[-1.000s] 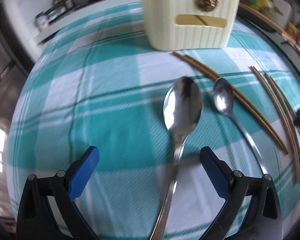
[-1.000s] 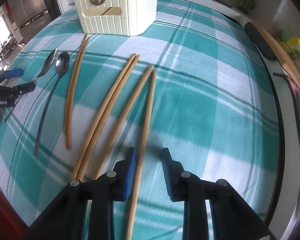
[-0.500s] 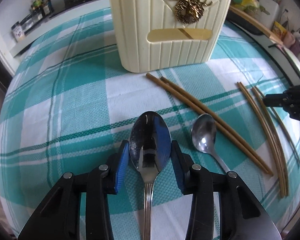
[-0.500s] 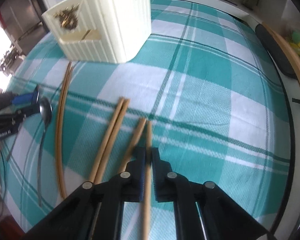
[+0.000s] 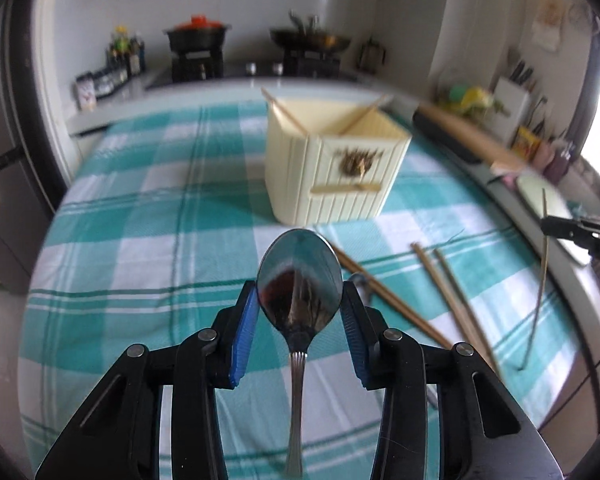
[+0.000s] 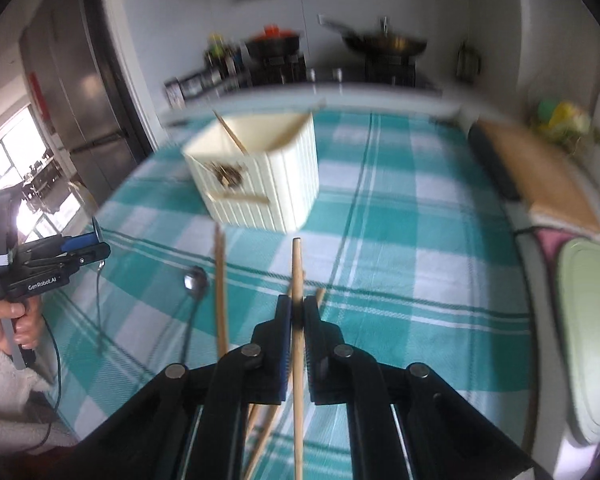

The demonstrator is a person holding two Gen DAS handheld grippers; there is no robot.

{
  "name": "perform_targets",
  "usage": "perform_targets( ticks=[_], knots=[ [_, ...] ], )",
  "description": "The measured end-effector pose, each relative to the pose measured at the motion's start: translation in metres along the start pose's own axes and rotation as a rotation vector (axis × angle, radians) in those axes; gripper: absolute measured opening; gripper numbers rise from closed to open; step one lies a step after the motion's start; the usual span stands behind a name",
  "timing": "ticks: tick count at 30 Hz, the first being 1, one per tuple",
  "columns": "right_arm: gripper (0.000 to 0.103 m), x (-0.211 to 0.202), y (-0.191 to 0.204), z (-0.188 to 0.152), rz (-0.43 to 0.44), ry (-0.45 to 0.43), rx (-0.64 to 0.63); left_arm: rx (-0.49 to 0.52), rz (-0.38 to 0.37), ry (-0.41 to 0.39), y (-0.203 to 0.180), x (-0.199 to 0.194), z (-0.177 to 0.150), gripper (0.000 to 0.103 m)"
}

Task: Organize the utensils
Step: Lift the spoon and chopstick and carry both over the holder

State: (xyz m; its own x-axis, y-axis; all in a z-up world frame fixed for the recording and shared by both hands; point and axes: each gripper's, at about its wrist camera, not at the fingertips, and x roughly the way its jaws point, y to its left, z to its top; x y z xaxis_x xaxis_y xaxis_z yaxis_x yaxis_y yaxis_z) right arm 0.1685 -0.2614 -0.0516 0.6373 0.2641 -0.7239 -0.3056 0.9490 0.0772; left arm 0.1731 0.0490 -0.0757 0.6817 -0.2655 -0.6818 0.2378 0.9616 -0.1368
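Note:
My left gripper (image 5: 299,290) is shut on the bowl of a large steel spoon (image 5: 298,256), held off the teal checked cloth with its handle hanging down. A small spoon (image 5: 358,280) peeks out behind the right finger. Ahead stands the cream utensil holder (image 5: 332,168) with chopsticks leaning inside. My right gripper (image 6: 298,308) is shut on one wooden chopstick (image 6: 297,264), which points at the holder (image 6: 260,176). More chopsticks (image 6: 220,288) and the small spoon (image 6: 194,280) lie on the cloth. The left gripper (image 6: 96,248) shows at the left in a person's hand.
Loose chopsticks (image 5: 452,296) lie right of centre on the cloth. A wooden board (image 6: 540,176) and a pale green tray (image 6: 592,320) sit beyond the table's right edge. A stove with pots (image 5: 256,52) stands behind the table.
The left gripper closed on the spoon bowl and the right on a chopstick. Both then rose off the cloth with them and tilted up toward the holder.

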Motion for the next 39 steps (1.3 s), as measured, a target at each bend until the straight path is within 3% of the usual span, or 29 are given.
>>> perform_targets(
  ticks=[6,14,22,27,31,35,39],
  knots=[
    [0.006,-0.048,0.018,-0.005,-0.032,-0.124,-0.005,-0.026,-0.029,-0.081,0.001,-0.043,-0.002,0.041],
    [0.006,-0.052,0.035,0.032,-0.028,-0.216,-0.024,-0.051,-0.078,-0.111,0.004,-0.063,0.023,0.041],
    [0.006,-0.05,0.039,0.113,0.007,-0.294,-0.031,-0.068,-0.161,-0.18,0.007,-0.087,0.105,0.041],
    [0.006,-0.047,0.046,0.166,0.012,-0.396,-0.057,-0.082,-0.148,-0.314,0.005,-0.086,0.174,0.041],
    [0.006,-0.029,0.05,0.193,0.003,-0.464,-0.074,-0.133,-0.123,-0.379,0.006,-0.059,0.212,0.041],
    [0.006,0.015,0.044,0.204,0.0,-0.426,-0.068,-0.162,-0.069,-0.321,0.01,-0.004,0.225,0.041],
    [0.006,0.078,0.036,0.206,0.009,-0.256,-0.072,-0.185,-0.069,-0.136,0.017,0.063,0.217,0.041]
  ],
)
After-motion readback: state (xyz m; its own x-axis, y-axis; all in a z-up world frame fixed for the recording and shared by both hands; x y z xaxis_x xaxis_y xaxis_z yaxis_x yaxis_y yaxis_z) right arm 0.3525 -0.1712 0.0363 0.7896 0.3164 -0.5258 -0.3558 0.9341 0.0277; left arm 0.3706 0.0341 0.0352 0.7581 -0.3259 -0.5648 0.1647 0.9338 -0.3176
